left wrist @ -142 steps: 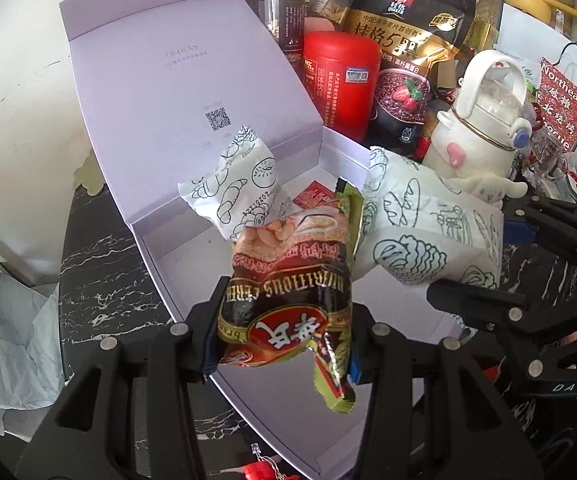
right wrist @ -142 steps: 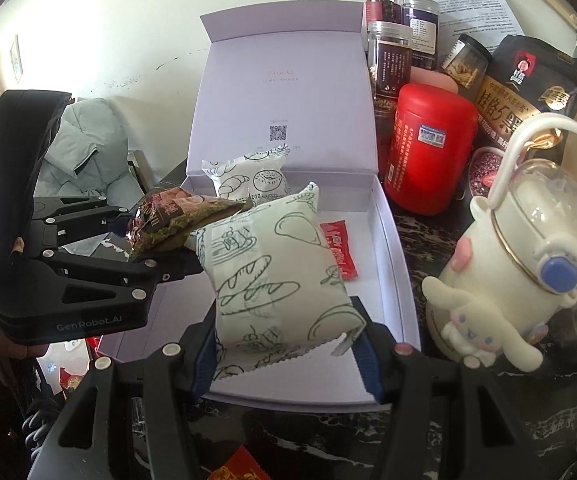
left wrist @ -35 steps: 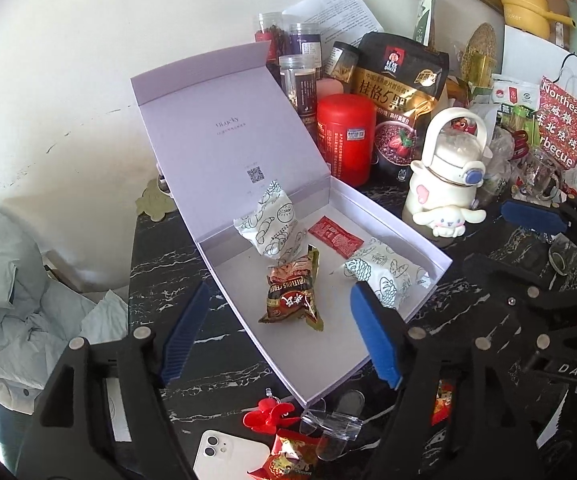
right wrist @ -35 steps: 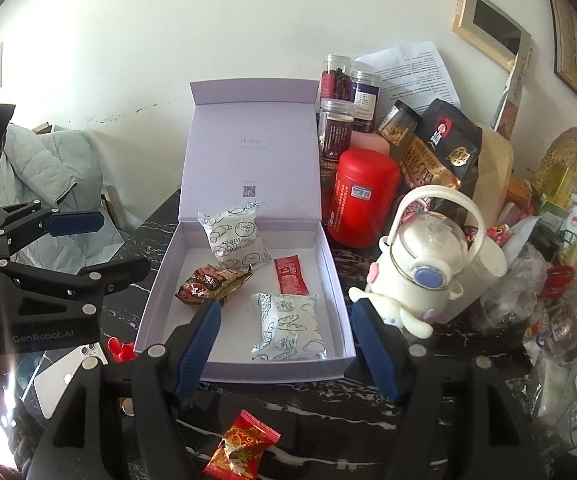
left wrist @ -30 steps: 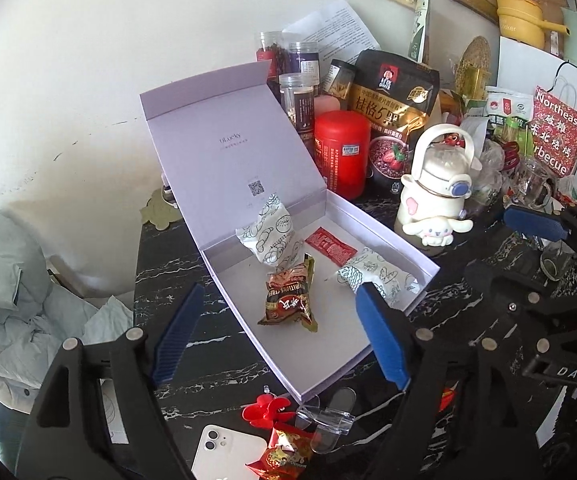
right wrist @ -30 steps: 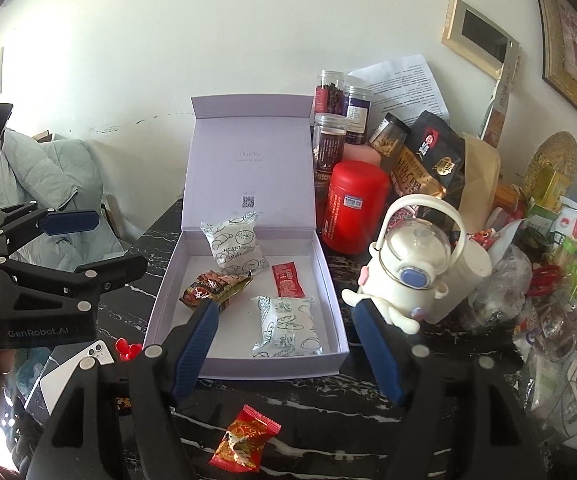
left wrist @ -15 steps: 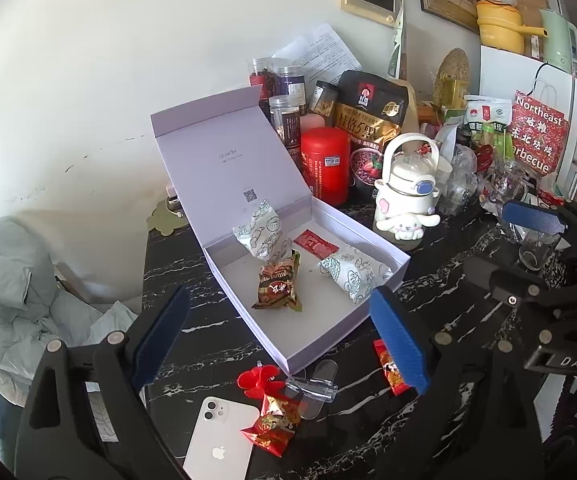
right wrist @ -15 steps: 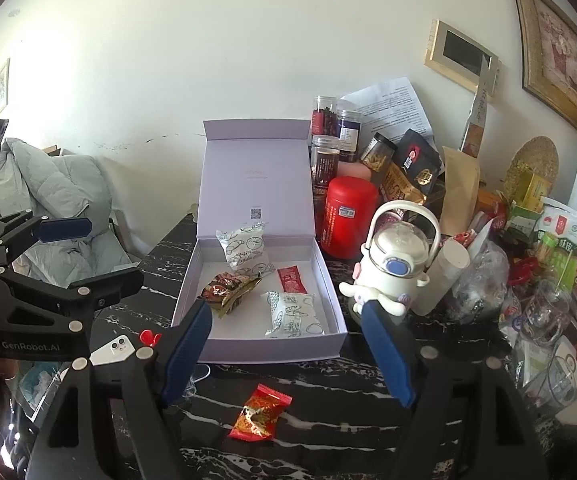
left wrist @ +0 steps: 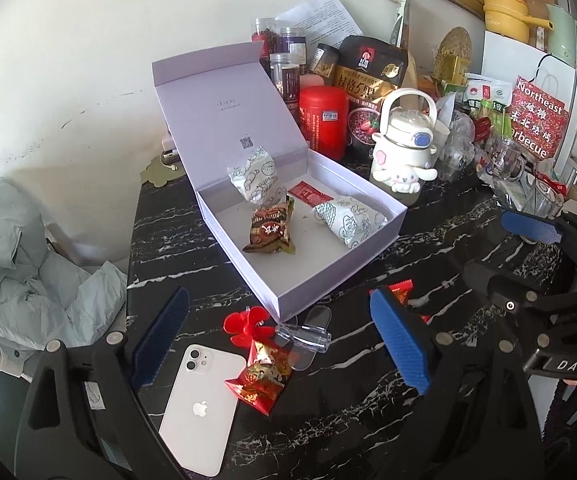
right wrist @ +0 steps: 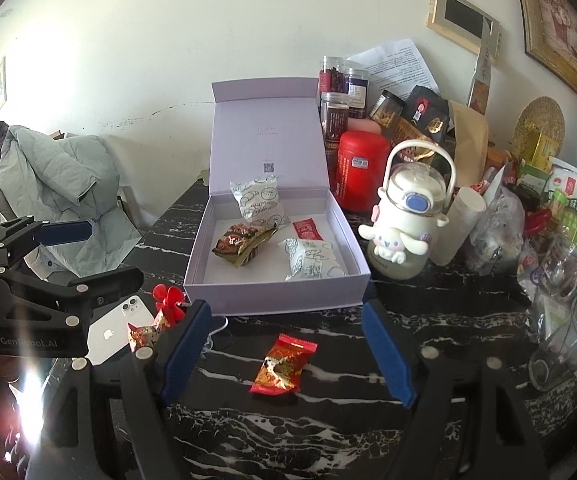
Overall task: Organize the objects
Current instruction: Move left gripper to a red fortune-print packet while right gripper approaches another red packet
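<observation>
Lavender box (right wrist: 276, 292) on black marble table (right wrist: 328, 420), now holding brown snack packet (right wrist: 242, 242) and white patterned packet (right wrist: 312, 258), both carried earlier. Left gripper (left wrist: 280, 344) and right gripper (right wrist: 284, 344) released, withdrawn; red candy (right wrist: 282, 366) apparently beneath the right.

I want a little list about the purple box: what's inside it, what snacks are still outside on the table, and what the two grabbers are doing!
box: lavender box, lid up
inside: two white patterned packets, brown snack bag, small red sachet
outside: red candy in front of the box; another red candy beside the white phone
left gripper: open, empty; its fingers have just been opening
right gripper: open, empty
</observation>
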Available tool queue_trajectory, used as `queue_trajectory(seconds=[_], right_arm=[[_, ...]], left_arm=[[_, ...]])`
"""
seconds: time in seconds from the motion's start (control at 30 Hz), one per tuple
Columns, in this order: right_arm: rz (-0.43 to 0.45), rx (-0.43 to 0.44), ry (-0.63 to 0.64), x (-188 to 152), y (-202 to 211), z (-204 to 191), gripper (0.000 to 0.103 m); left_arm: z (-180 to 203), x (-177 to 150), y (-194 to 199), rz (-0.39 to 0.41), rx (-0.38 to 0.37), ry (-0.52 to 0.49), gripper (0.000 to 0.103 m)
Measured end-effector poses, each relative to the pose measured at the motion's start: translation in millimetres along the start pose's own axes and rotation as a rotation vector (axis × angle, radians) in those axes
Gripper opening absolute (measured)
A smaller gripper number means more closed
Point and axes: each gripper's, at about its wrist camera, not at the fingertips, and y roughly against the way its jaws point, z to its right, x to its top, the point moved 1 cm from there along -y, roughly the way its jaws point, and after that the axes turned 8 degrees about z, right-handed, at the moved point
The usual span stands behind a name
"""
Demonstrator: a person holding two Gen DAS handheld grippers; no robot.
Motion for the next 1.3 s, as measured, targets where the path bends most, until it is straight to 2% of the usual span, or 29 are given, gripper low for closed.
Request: queue_trajectory(seconds=[0.5,0.73,0.93,1.07,1.17,1.3], right_arm=[[-0.137,0.020,-0.040,-48.3,-28.6,-6.1,0.079],[-0.160,0.029,-0.026,-65.2,-35.7,-17.8,0.079],[-0.145,0.026,-0.103,-79.7,-39.8,-14.2,0.079],[-0.166,0.026,-0.118,-88.3,-47.8,-15.4,0.079],[-0.143,0.014,-0.138,-89.7,-50.7,-14.2,0.079],[-0.155,0.005,-0.149,-90.2,-60.5,-11.0,0.079]], left_arm=[[-7.3,-54.6,-26.2,-0.130,-0.019,0.062,0.092],[-9.7,-71.7,-33.9,-0.160,-0.007,0.038,0.092],[-14.7,-83.5,-39.1,-0.178,-0.004,0.030,0.092],[-17.6,-91.4,-47.3,-0.201,-0.011,0.034,0.092],[-20.3,-95.1,-55.2,-0.225,-0.013,0.040,0.092],[-24.1,-96.3,-63.7,-0.241,-0.007,0.042,0.092]])
